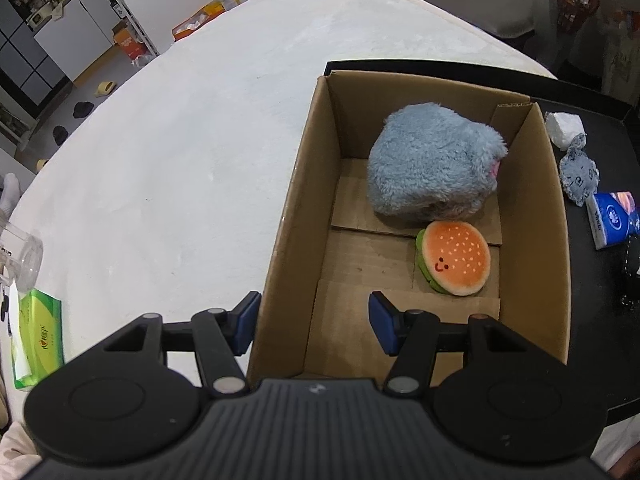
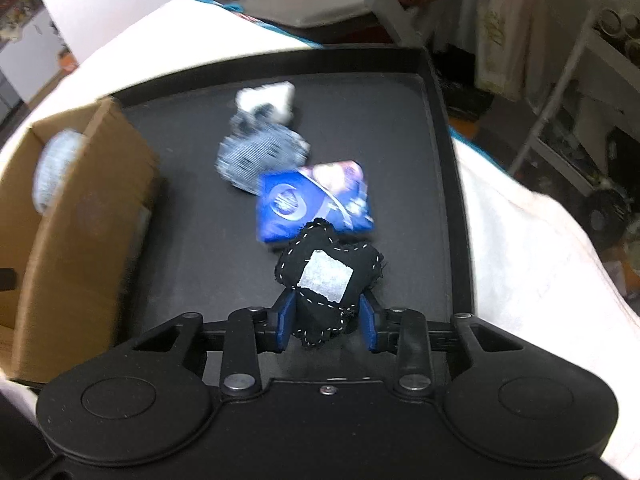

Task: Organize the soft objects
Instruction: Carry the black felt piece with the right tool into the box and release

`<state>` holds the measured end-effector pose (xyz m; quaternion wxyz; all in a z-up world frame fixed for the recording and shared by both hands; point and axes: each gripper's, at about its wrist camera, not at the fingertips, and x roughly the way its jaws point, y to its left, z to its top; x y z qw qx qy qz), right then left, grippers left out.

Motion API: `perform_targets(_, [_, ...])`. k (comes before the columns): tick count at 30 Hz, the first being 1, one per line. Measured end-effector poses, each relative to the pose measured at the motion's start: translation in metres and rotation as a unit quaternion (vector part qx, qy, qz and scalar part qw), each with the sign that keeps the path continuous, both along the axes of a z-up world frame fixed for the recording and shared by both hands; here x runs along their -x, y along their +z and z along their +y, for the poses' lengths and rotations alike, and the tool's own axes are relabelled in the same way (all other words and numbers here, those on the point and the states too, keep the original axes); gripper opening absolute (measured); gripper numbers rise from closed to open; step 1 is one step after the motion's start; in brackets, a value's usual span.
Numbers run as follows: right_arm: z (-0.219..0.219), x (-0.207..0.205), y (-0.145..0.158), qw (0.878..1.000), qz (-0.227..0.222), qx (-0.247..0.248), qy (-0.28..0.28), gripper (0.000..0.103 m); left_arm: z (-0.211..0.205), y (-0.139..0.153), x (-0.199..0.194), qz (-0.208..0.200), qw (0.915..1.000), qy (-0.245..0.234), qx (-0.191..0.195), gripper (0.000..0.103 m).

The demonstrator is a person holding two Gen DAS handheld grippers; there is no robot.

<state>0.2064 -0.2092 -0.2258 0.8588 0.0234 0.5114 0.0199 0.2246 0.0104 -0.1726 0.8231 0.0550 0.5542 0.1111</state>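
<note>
On the left, the left gripper (image 1: 313,322) hangs over the near left corner of the cardboard box (image 1: 308,184). Its jaws stand apart with nothing between the pads; the left wall of the box passes between them, but they do not touch it. Inside the box a blue plush toy (image 1: 434,166) lies at the far end, and a small burger plush (image 1: 456,258) rests against its near side.

Further right, on the black tray (image 2: 436,92), the right gripper (image 2: 327,322) is clenched on a black stitched cushion (image 2: 330,280) with a white patch. Its pads press the lower part of the cushion from both sides, and the rest sticks out forward along the fingers. Just beyond lie a blue tissue pack (image 2: 316,200), a grey denim toy (image 2: 260,152) and a white soft piece (image 2: 266,100) (this view is blurred, so details are unsure).

The relation that matters for the coming move is this: the box stands to the left of the held cushion, touching the tray area, and its long axis runs away from the cameras. The right hand is the one that carries, so I judge it must lift and travel left over the box wall.
</note>
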Motion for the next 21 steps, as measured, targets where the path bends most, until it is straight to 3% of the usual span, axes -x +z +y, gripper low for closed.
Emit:
perform_targets(9, [0.03,0.004,0.035,0.998,-0.047,0.012,0.051,0.033,0.014,0.006,0.006,-0.016,0.9998,-0.001,0.014,0.057])
perform_targets(21, [0.086,-0.003,0.083,0.99,-0.09,0.002,0.106,0.033,0.037,0.003,0.014,-0.035,0.9972,0.014,0.064,0.054])
